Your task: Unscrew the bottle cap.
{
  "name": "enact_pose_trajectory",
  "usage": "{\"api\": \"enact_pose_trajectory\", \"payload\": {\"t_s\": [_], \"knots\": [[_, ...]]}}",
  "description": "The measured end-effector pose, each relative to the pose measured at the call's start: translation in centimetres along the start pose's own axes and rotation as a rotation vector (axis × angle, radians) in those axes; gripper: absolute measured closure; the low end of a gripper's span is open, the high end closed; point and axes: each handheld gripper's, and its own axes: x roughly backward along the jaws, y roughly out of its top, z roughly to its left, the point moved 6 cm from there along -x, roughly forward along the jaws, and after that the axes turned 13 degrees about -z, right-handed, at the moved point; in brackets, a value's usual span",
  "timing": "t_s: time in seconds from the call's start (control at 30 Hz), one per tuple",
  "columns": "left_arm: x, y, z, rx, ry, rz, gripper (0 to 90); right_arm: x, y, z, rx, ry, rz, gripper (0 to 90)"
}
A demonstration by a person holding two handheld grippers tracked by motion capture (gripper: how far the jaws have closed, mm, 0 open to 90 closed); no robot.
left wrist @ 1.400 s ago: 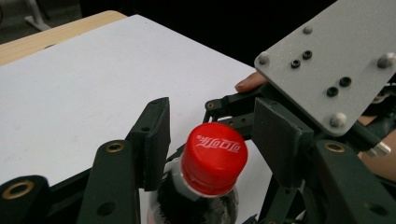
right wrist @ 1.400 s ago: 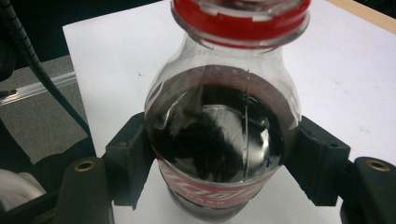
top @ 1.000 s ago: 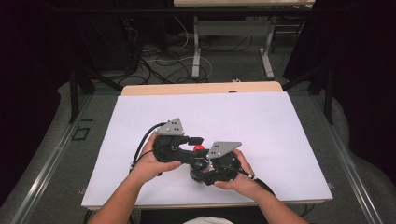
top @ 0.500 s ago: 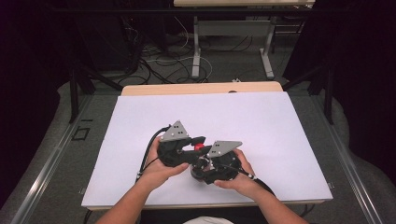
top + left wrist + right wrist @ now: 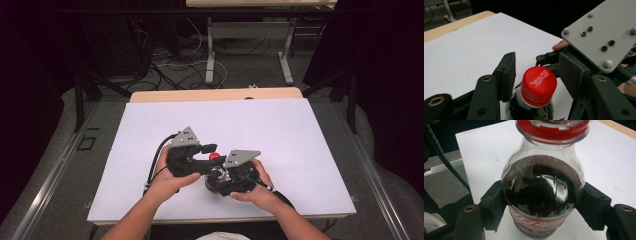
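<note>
Near the front edge of the counter (image 5: 300, 130), close to our own side, we hold a cola bottle (image 5: 541, 192) between the two tools. Our right gripper (image 5: 541, 220) has its jaws closed tight on the bottle's body, one pad pressed to each side at the top of the red label, so the bottle stands upright on the white surface. Our left gripper (image 5: 537, 72) sits at the top of the bottle: its jaws flank the red cap (image 5: 538, 85), and they have just been opening, so a narrow gap shows on each side of the cap and the pads do not press it. We see the cap in the high view too, as a red spot between the two grey plates.

Open room lies mostly ahead of us and to both sides: the white sheet stretches bare toward the far edge, where a strip of pale wood shows beyond it. Toward our body the margin is short, with our forearms crossing the near edge.

Beyond the counter the room is dark, with grey floor, a tangle of cables (image 5: 165, 65) and the metal legs of another table (image 5: 210, 50).
</note>
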Motion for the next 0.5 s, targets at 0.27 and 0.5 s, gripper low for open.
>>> {"api": "enact_pose_trajectory", "payload": {"t_s": [0.27, 0.5], "knots": [[0.6, -0.1, 0.4, -0.026, -0.108, 0.052, 49.8, -0.1, 0.0, 0.3, 0.000, 0.023, 0.004, 29.8], [0.0, -0.6, 0.8, -0.027, -0.141, 0.052, 53.5, -0.2, 0.0, 0.5, 0.010, 0.035, 0.007, 29.9]]}}
